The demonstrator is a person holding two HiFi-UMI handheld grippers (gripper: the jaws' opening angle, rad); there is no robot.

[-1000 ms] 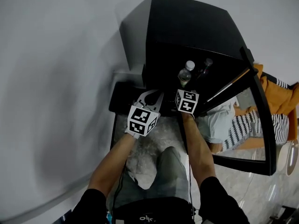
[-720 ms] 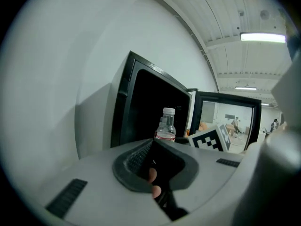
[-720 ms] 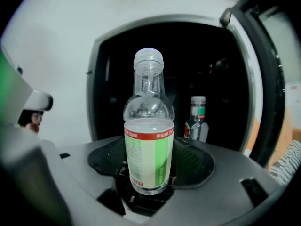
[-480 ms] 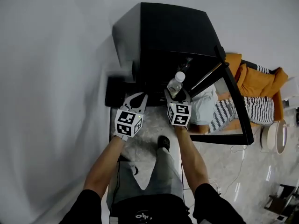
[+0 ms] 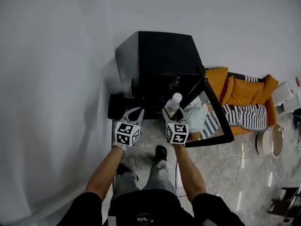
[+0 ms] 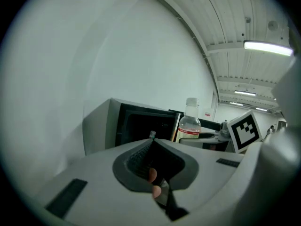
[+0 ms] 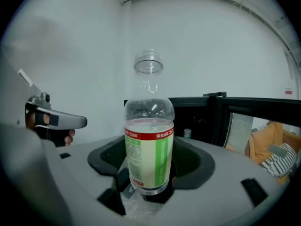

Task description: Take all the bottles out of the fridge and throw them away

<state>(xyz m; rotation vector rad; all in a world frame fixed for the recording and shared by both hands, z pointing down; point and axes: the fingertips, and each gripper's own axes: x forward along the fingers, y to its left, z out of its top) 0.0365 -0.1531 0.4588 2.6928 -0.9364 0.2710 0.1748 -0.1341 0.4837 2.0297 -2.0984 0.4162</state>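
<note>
fridge [image 5: 160, 55] interior is dark in the head view, and a small cap [image 7: 187, 133] inside is barely made out. right gripper [image 5: 170, 114], forearm stretched forward, clamps an upright clear bottle [image 5: 173, 101] by its lower body, just in front of the open door [image 5: 214, 108]. left gripper [image 5: 135, 111], jaws pressed together and empty, is held alongside.

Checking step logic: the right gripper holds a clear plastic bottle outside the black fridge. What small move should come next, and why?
Probably swing the right gripper away from the open black fridge toward a bin, though none is clearly visible. Its jaws clamp the upright clear plastic bottle with the green label, already outside; the left gripper is shut and empty.
</note>
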